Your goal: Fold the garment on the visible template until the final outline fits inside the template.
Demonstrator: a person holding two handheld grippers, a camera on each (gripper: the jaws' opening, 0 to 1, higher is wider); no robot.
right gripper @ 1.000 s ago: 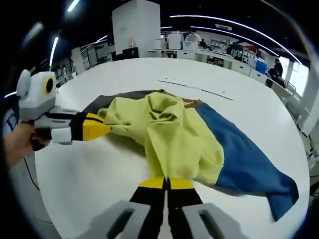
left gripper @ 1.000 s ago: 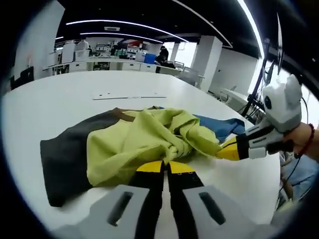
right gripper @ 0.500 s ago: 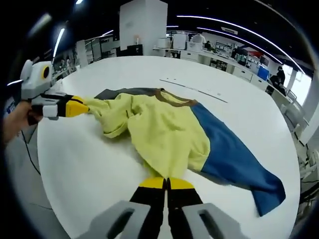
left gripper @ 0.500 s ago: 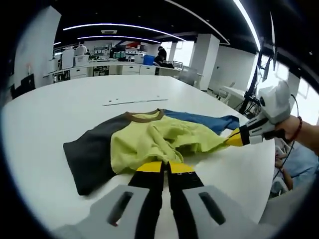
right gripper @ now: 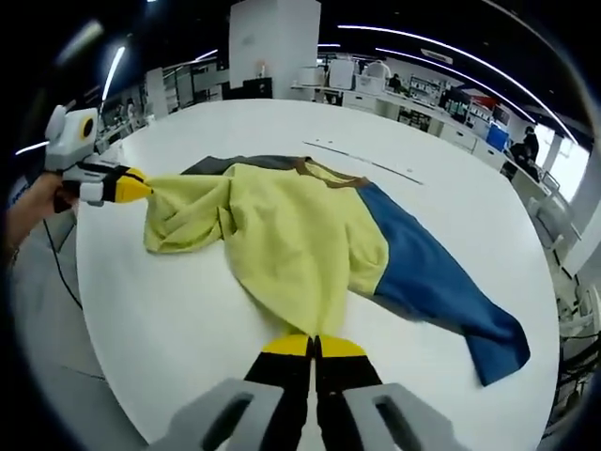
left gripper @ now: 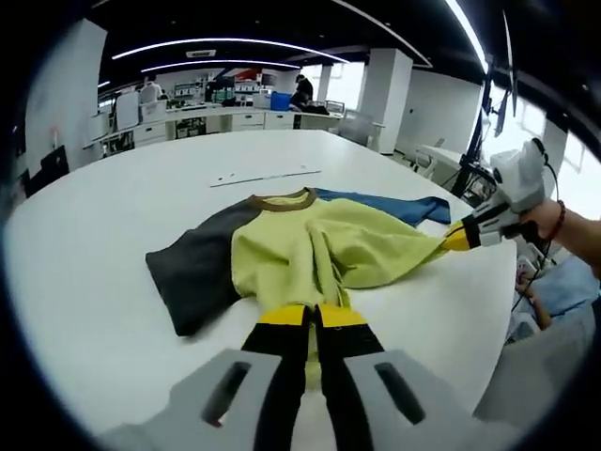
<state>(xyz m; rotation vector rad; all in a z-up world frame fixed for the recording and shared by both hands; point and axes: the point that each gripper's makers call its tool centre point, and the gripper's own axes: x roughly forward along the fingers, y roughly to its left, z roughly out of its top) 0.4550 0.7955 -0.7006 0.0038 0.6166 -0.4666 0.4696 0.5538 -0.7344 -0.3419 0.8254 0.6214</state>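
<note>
White round desk (left gripper: 84,282), bearing the garment; a thin pale strip (left gripper: 265,176) lies on it beyond the collar. We see the garment (left gripper: 319,249), a shirt with a yellow-green body, a dark grey sleeve (left gripper: 192,272), a blue sleeve (right gripper: 437,282) and a brown collar (left gripper: 282,200), spread across the desk and stretched between our two grippers. In the left gripper view, the left gripper (left gripper: 315,315) has its jaws clenched on the yellow hem; the right gripper (left gripper: 457,237), held by a hand (left gripper: 563,230), pinches a far corner of the hem. In the right gripper view, the right gripper's jaws are likewise clenched on yellow cloth.
</note>
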